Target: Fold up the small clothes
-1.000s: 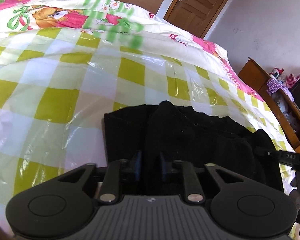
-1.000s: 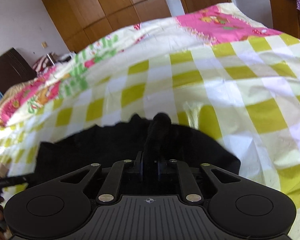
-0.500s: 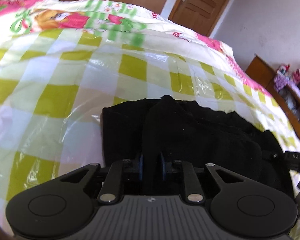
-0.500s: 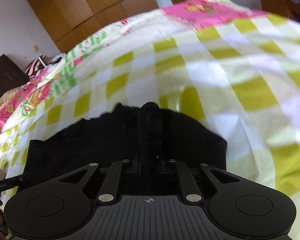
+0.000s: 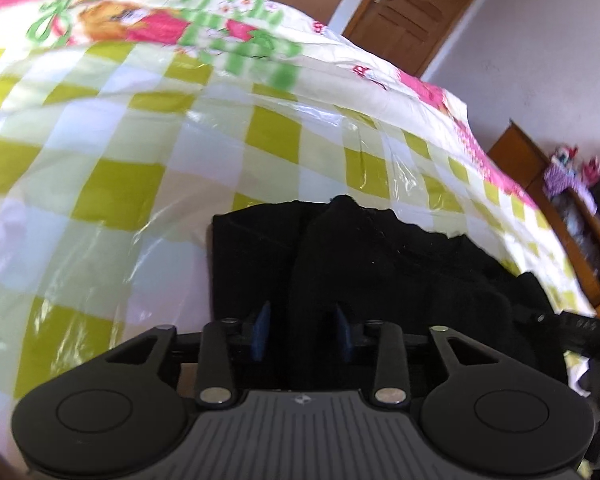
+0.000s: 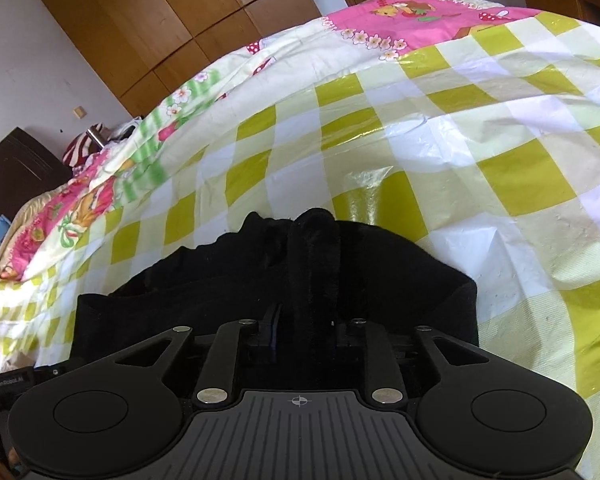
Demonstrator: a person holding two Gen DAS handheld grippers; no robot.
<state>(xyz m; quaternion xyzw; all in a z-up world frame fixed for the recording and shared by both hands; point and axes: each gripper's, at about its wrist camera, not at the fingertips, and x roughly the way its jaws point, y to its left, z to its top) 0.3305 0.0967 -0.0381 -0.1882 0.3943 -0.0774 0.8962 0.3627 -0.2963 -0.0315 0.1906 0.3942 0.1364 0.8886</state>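
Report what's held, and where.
A fold of the black garment lies between both jaws, which have just been opening; left gripper seems released, right gripper unclear.

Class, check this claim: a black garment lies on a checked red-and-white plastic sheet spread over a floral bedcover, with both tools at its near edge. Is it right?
One detail is wrong. The plastic sheet under the black garment is checked yellow-green and white, not red and white; both wrist views show this. The floral bedcover beneath it and both tools, the left tool and the right tool, at the near edge stand as stated.
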